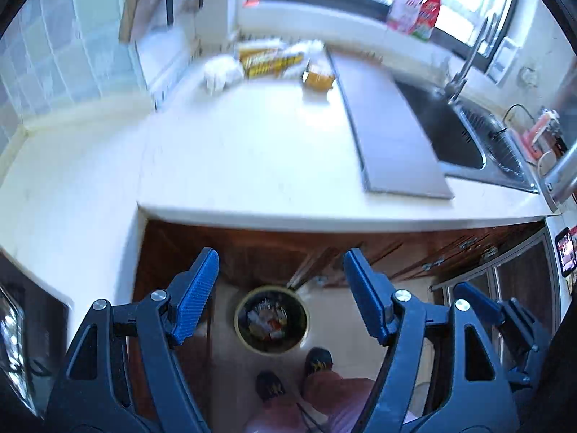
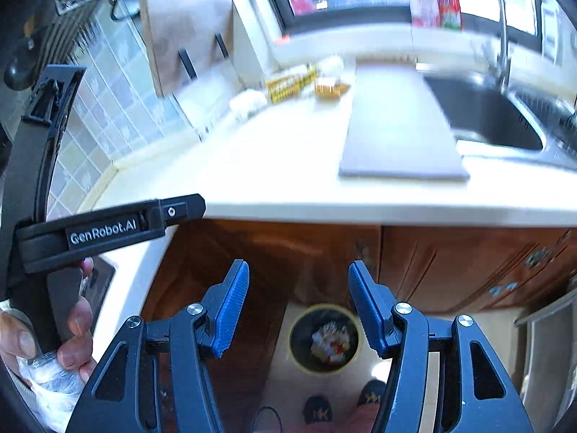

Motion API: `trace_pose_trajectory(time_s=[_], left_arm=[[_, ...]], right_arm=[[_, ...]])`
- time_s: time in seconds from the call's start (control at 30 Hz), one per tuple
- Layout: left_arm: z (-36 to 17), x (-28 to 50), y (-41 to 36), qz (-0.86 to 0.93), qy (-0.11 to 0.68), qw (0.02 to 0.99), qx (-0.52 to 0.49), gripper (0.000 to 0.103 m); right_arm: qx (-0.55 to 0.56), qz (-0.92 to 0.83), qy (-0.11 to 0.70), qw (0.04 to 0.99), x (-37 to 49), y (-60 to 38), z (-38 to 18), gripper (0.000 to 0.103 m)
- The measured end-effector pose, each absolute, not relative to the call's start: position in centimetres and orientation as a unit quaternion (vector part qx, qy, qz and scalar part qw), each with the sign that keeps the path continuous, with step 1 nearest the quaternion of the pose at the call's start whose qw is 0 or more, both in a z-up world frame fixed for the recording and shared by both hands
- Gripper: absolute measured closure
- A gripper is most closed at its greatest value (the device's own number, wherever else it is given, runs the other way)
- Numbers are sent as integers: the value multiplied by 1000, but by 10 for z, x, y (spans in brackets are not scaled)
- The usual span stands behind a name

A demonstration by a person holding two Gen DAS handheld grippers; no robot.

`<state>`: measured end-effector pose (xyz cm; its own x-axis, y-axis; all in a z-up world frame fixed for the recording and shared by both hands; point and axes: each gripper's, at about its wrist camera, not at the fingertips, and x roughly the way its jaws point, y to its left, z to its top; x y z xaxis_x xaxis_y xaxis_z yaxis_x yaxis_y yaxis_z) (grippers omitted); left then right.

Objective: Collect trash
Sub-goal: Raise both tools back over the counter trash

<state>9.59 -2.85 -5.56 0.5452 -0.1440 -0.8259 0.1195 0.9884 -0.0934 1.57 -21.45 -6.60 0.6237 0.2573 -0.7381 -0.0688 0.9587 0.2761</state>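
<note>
Down on the floor stands a round bin (image 1: 271,320) (image 2: 325,339) holding several scraps of trash. On the white counter (image 1: 252,151) (image 2: 281,151), far back, lie a yellow wrapper (image 1: 270,60) (image 2: 290,84), a crumpled white piece (image 1: 220,72) (image 2: 249,103) and an orange packet (image 1: 317,77) (image 2: 330,88). My left gripper (image 1: 281,296) hangs open above the bin, nothing between its blue pads. My right gripper (image 2: 298,308) is also open with nothing in it, high over the bin. The other handle (image 2: 108,229) shows at left, held by a hand.
A grey board (image 1: 389,126) (image 2: 396,130) lies beside the steel sink (image 1: 458,133) (image 2: 494,119) with its tap. Wooden cabinet doors (image 2: 450,263) run under the counter edge. The person's shoes (image 1: 317,359) stand by the bin. Bottles (image 1: 418,7) sit on the window sill.
</note>
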Motion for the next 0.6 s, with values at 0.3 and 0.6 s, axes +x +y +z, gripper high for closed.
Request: trace_pose_trajectory(time_s=[0.3, 0.6], left_arm=[[0, 95, -13, -82, 413, 907, -1, 32], [-1, 131, 4, -51, 397, 916, 17, 31]], right_arm=[[92, 68, 375, 920, 7, -209, -5, 44], [102, 65, 357, 926, 48, -214, 11, 40]])
